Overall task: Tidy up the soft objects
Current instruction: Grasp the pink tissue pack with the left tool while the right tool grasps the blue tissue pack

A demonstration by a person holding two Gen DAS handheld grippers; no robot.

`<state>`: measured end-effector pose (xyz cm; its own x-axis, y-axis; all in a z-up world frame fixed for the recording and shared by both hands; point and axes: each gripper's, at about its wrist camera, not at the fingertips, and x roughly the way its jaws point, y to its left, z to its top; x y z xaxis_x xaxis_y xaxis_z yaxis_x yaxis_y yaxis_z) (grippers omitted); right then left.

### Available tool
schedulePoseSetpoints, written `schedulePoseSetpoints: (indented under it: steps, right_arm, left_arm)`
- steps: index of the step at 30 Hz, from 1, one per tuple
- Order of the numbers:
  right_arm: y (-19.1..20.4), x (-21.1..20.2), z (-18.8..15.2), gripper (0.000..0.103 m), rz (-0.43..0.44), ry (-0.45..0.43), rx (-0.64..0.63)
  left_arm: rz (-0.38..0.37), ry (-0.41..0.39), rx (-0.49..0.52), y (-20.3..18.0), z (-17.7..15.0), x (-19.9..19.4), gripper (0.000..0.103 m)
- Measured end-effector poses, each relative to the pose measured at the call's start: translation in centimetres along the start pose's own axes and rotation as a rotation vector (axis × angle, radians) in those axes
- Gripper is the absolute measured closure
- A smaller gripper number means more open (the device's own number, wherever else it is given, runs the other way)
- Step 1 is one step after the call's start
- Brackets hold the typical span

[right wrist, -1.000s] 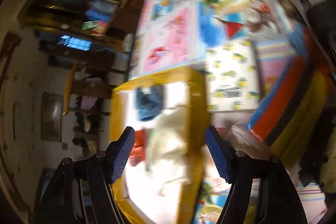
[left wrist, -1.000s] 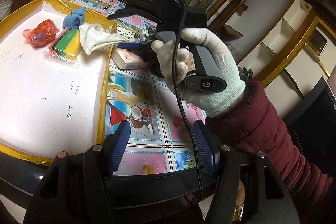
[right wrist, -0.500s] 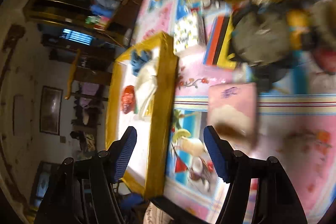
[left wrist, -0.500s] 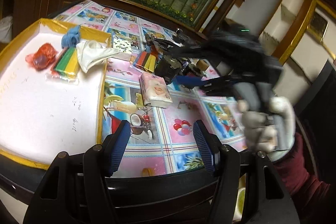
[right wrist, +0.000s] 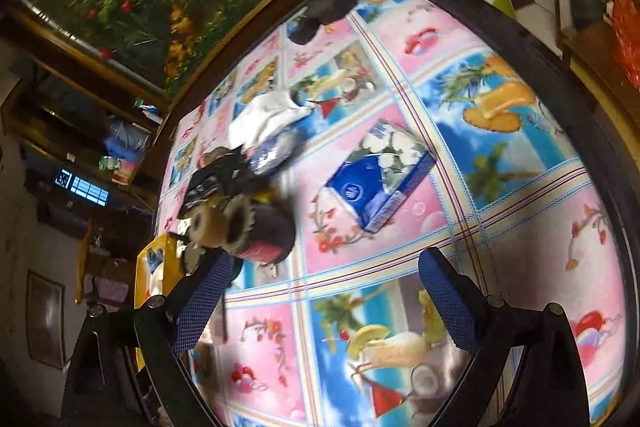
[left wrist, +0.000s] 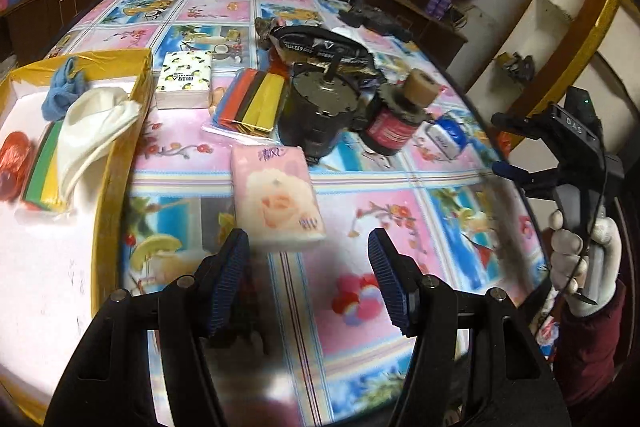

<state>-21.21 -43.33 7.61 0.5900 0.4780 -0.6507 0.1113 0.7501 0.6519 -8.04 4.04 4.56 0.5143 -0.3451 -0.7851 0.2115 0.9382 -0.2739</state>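
Note:
A pink tissue pack (left wrist: 276, 199) lies flat on the tablecloth just ahead of my left gripper (left wrist: 308, 281), which is open and empty. The white tray (left wrist: 120, 163) with a yellow rim at the left holds a blue cloth (left wrist: 64, 87), a white glove (left wrist: 96, 131), a red item (left wrist: 16, 163) and a green-yellow pack (left wrist: 40, 167). A gloved hand holds my right gripper (left wrist: 504, 145) at the table's right edge. Its jaws are opening with nothing between them (right wrist: 326, 303), and a blue-white tissue pack (right wrist: 376, 179) lies ahead of it.
Mid-table stand a lemon-print tissue pack (left wrist: 184, 79), a pack of coloured strips (left wrist: 252, 103), a dark motor (left wrist: 316, 107) and a red-labelled spool (left wrist: 396, 119). A crumpled white bag (right wrist: 268, 115) and a black object (right wrist: 336, 3) lie farther back. The table edge curves close on the right.
My right gripper has swung from the tray corner to the table's right side and its jaws have widened. The pink pack now lies on the cloth. My left gripper has turned towards it.

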Motion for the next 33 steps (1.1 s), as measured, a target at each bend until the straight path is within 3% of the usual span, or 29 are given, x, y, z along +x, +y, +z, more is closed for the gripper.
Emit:
schedulePoseSetpoints:
  steps: [5, 11, 14, 17, 19, 21, 23, 24, 25, 33]
  right_arm:
    - [0.1, 4.4, 2.9, 0.008, -0.089, -0.010, 0.016]
    - [0.9, 7.0, 4.8, 0.007, -0.119, 0.008, 0.041]
    - [1.7, 7.9, 5.4, 0.007, -0.144, 0.012, 0.019]
    - [2.4, 9.0, 5.6, 0.007, -0.173, 0.013, -0.008]
    - [2.9, 9.4, 5.6, 0.007, -0.211, 0.010, -0.040]
    - [3.3, 10.0, 5.6, 0.010, -0.245, 0.012, -0.075]
    - [3.9, 10.1, 5.3, 0.022, -0.297, 0.018, -0.135]
    - [4.1, 10.1, 5.2, 0.043, -0.314, 0.018, -0.162]
    - [4.2, 9.9, 4.9, 0.048, -0.308, 0.023, -0.173]
    - [3.0, 5.3, 3.0, 0.050, -0.229, -0.043, -0.127]
  left_arm:
    - [0.107, 0.013, 0.018, 0.8, 1.6, 2.2, 0.042]
    - [0.122, 0.076, 0.037, 0.4, 2.4, 5.0, 0.042]
    - [0.162, 0.093, 0.068, -0.5, 2.6, 6.2, 0.029]
    - [0.189, 0.076, 0.119, -1.2, 2.3, 6.6, 0.027]
    - [0.199, 0.059, 0.137, -1.2, 2.2, 6.5, 0.032]
    - [0.215, 0.039, 0.141, -0.8, 2.1, 6.1, 0.048]
    - [0.179, 0.036, 0.117, -0.1, 2.1, 5.5, 0.050]
    - [0.172, 0.034, 0.110, 0.1, 2.0, 5.3, 0.051]
    - [0.164, 0.030, 0.104, 0.3, 1.9, 5.1, 0.051]
    - [0.046, -0.036, 0.049, 0.9, 0.7, 0.3, 0.050]
